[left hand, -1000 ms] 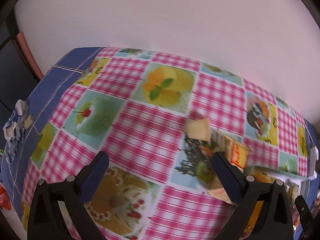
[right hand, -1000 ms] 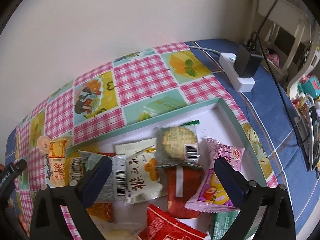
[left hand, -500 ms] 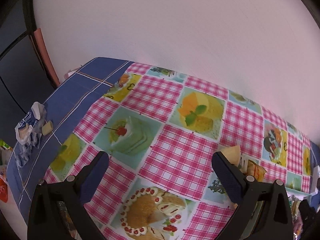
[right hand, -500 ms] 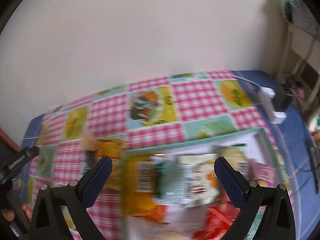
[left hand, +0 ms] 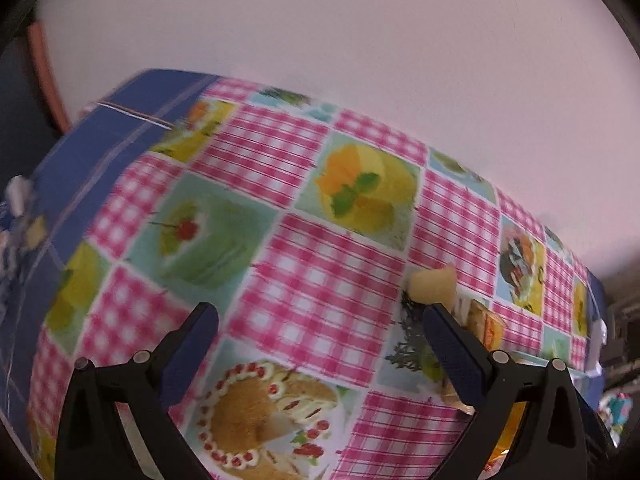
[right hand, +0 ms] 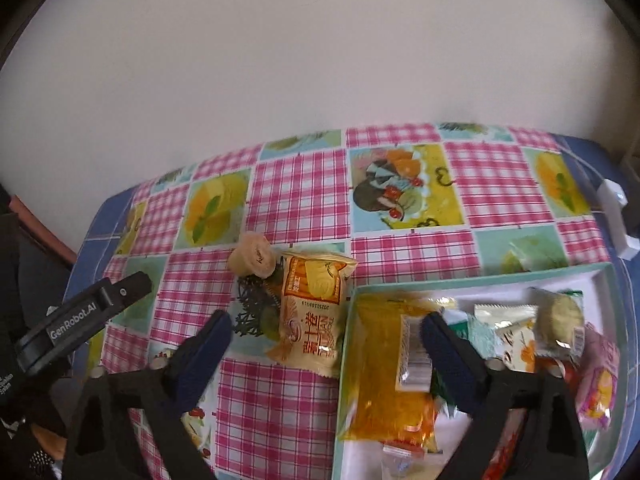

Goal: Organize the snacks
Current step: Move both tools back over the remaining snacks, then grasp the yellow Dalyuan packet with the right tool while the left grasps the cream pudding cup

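Note:
A yellow snack packet (right hand: pixel 314 308) lies on the checked tablecloth just left of a white tray with a teal rim (right hand: pixel 480 280). A small round beige snack (right hand: pixel 253 260) lies at the packet's upper left; it also shows in the left wrist view (left hand: pixel 434 288). The tray holds several packets, among them a clear orange one (right hand: pixel 384 376) and a round cookie pack (right hand: pixel 560 316). My right gripper (right hand: pixel 326 338) is open and empty, above the yellow packet and the tray's left edge. My left gripper (left hand: pixel 320 328) is open and empty over the cloth, with the beige snack by its right finger.
The table stands against a plain wall. A white power strip (right hand: pixel 618 216) lies at the table's right edge. Small blue-and-white items (left hand: pixel 16 216) sit at the left edge. The left gripper's body (right hand: pixel 80 312) shows at the left of the right wrist view.
My right gripper has swung left, from over the tray to over the yellow packet and the tray's left edge. My left gripper's view has shifted a little over the cloth. Both stay open.

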The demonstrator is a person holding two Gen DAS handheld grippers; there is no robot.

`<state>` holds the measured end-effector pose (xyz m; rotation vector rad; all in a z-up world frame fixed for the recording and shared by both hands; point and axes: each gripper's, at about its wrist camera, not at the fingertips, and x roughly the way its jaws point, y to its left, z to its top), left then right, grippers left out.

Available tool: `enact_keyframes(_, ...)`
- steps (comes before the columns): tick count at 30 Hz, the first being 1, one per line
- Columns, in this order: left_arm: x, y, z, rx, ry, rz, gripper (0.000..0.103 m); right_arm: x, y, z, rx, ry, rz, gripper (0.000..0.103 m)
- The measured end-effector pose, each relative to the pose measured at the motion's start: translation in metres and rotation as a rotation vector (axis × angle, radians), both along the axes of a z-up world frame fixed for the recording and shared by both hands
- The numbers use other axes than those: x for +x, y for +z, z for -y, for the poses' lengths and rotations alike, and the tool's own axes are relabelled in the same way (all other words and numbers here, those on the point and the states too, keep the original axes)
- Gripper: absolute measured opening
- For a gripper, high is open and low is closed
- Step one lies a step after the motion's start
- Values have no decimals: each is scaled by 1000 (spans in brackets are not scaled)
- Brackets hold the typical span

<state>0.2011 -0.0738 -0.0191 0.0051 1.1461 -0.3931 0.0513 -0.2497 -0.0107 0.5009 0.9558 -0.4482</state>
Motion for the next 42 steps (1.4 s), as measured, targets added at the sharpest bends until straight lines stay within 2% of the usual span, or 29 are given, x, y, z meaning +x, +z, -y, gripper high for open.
enact_keyframes(3, 19, -5, 16, -32, -65, -82, 102, 17, -3, 10, -5, 25, -65, 80)
enact_keyframes(9, 40, -18, 47, -86, -132, -206, 101, 46, -19, 18, 60, 75, -149, 72)
enact_keyframes(12, 43, -27, 62, -84, -154, -236, 101, 54, -30, 20, 78, 83, -184, 71)
enact_keyframes(14, 42, -30, 74, -82, -180, -239, 100, 60, -36, 21, 99, 87, -197, 64)
enact_keyframes(16, 41, -35, 87, -57, -205, -233, 97, 65, -38, 20, 74, 98, -212, 63)
enact_keyframes(18, 41, -43, 97, -36, -220, -250, 79, 69, -41, 18, 63, 110, -226, 63)
enact_keyframes(22, 42, -56, 107, -44, -225, -285, 67, 78, -47, 11, 30, 135, -258, 63)
enact_keyframes(24, 41, -60, 111, -38, -229, -290, 46, 82, -50, 10, 25, 139, -263, 62)
enact_keyframes(26, 39, -63, 111, -35, -231, -282, 39, 84, -53, 9, 17, 140, -271, 58)
enact_keyframes(28, 37, -62, 111, -31, -233, -272, 39, 86, -55, 8, 9, 143, -274, 58)
enact_keyframes(30, 36, -62, 110, -17, -227, -258, 39, 93, -61, 2, 22, 152, -281, 46)
enact_keyframes(34, 37, -62, 93, -6, -196, -253, 39, 98, -68, -6, 11, 153, -294, 40)
enact_keyframes(37, 37, -60, 78, 10, -170, -242, 39, 97, -67, -13, 30, 151, -281, 38)
enact_keyframes(42, 23, -48, 49, 8, -139, -210, 39, 89, -48, -32, 14, 166, -256, 37)
